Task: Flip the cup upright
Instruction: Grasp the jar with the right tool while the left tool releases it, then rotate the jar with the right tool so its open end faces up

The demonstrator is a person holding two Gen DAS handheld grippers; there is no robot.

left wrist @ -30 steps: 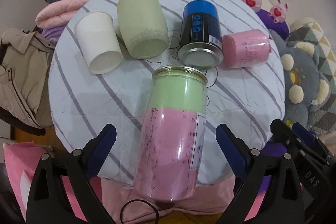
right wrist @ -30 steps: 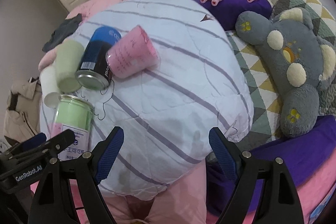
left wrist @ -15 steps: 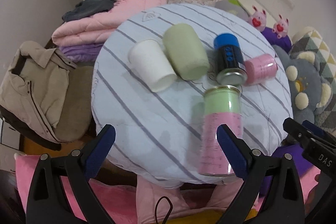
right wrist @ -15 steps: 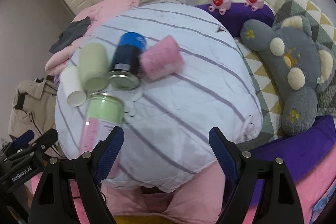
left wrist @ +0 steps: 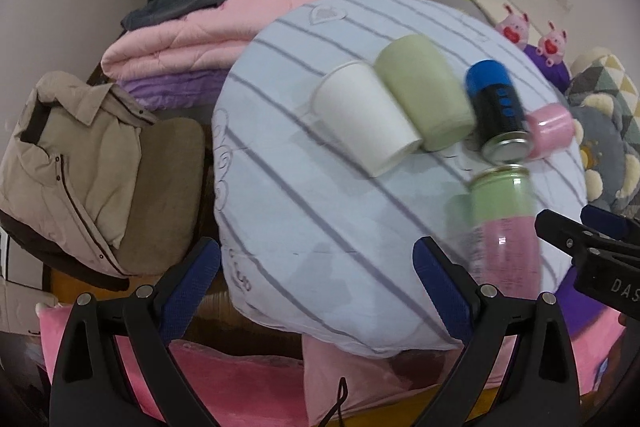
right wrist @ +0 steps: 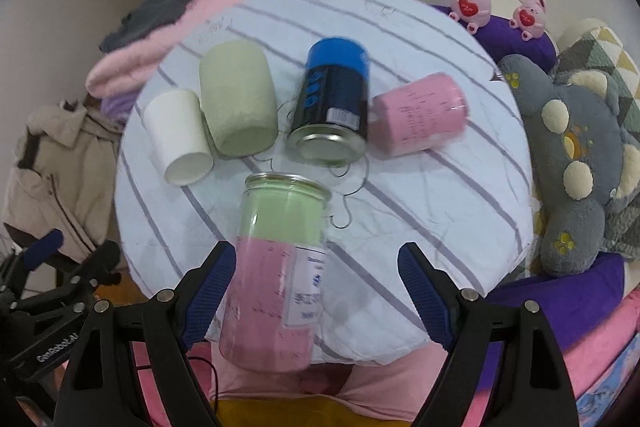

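Several cups lie on their sides on a round striped cushion: a white paper cup, a pale green cup, a blue-topped black can, a small pink cup and a tall clear cup with green and pink lining. The tall cup lies nearest, mouth pointing away, between the fingers of my open right gripper, untouched. My left gripper is open and empty over the cushion's front left; the tall cup is to its right.
A beige jacket lies left of the cushion. Folded pink quilts with a dark garment are behind. A grey plush bear and two pink bunny toys sit on the right. White cabinets line the back wall.
The left gripper has swung back and to the left, away from the tall cup. The right gripper has moved left, so the tall cup now lies between its open fingers.
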